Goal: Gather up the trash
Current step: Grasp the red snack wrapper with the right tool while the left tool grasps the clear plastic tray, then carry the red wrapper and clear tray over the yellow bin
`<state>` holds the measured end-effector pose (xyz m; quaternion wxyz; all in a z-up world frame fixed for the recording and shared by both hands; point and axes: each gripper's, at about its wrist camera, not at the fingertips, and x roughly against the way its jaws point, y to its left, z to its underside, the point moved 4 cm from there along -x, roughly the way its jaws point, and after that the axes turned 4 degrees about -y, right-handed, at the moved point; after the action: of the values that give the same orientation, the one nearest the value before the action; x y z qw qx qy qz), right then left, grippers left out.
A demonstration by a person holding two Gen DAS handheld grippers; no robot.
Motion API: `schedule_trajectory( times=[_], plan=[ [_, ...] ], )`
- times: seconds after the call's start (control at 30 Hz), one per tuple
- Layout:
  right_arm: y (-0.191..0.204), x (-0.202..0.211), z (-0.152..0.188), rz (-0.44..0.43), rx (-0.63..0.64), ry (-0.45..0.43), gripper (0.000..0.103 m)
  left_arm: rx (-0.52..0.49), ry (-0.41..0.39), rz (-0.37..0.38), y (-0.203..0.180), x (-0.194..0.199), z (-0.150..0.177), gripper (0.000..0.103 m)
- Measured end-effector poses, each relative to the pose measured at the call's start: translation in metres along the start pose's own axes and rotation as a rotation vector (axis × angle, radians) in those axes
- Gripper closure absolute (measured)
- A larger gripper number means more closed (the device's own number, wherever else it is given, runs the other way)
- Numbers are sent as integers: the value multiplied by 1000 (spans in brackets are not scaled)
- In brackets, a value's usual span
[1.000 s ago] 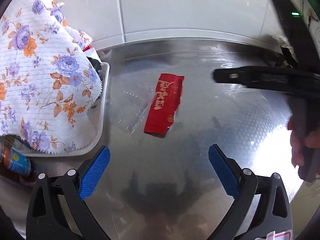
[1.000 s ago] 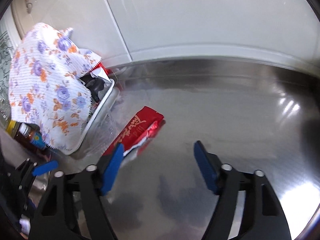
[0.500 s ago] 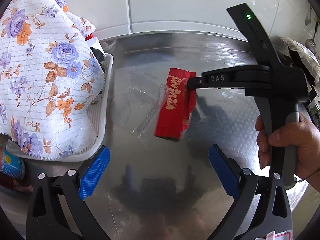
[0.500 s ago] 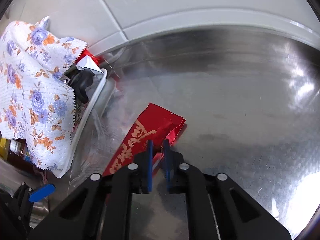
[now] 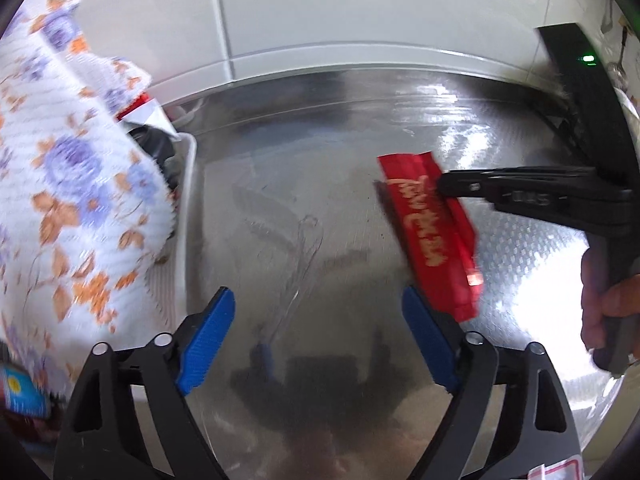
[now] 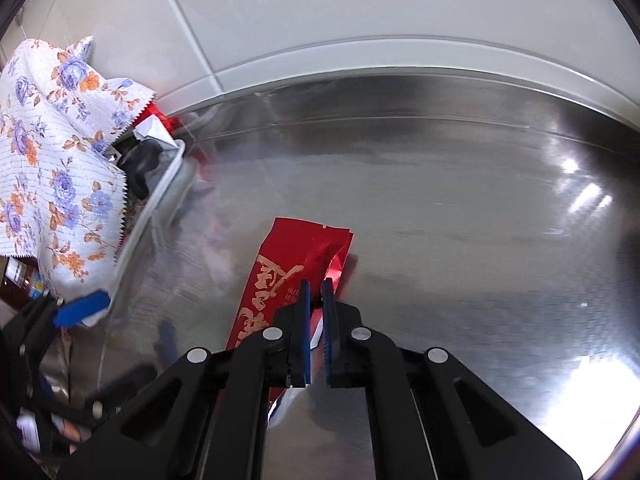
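Note:
A red wrapper (image 6: 276, 280) with gold lettering hangs just above the steel counter, pinched at its edge by my right gripper (image 6: 316, 286), which is shut on it. In the left wrist view the same red wrapper (image 5: 430, 228) is held by the right gripper (image 5: 440, 186) coming in from the right. A crumpled clear plastic film (image 5: 296, 244) lies on the counter ahead of my left gripper (image 5: 316, 312). The left jaws are closing; they stand wide apart and their pads press on nothing.
A white basket (image 5: 188, 216) covered by a floral cloth (image 5: 72, 184) stands at the left, with dark items inside. A white tiled wall (image 6: 360, 8) runs behind the steel counter (image 6: 480, 208). A person's hand (image 5: 604, 304) holds the right gripper's handle.
The right gripper closed on the red wrapper and lifted it to the right, off the clear film. The left gripper moved toward the film and its jaws narrowed a little.

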<state>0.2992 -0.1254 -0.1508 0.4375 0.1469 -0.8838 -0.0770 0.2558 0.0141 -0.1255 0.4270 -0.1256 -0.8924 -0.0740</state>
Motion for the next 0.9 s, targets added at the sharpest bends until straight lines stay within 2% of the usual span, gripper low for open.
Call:
schedule_trajectory(
  times=[0.13,0.2,0.27,0.33,0.37,0.43,0.47,0.9],
  plan=[
    [-19,10,4,25,-8,-2,97,-50,35,7,-6,-18,-5,34],
    [-28,14,4,36,-16,0,97,-72,54,9,-8,-27,-6,44],
    [-33,17,5,43,-22,3,97,-99,57,3,-11,-33,-7,49],
    [-39,20,6,52,-23,6,97,-103,58,16,-13,-36,-10,61],
    [-42,21,7,52,-24,6,97,-103,60,17,-13,-37,-12,70],
    [-46,25,9,47,-29,9,97,-106,64,9,-14,-40,-16,79],
    [-49,27,10,45,-27,8,97,-106,66,4,-17,-36,-14,88],
    [-71,53,27,35,-22,-18,97,1,76,21,-44,-31,-16,92]
  ],
)
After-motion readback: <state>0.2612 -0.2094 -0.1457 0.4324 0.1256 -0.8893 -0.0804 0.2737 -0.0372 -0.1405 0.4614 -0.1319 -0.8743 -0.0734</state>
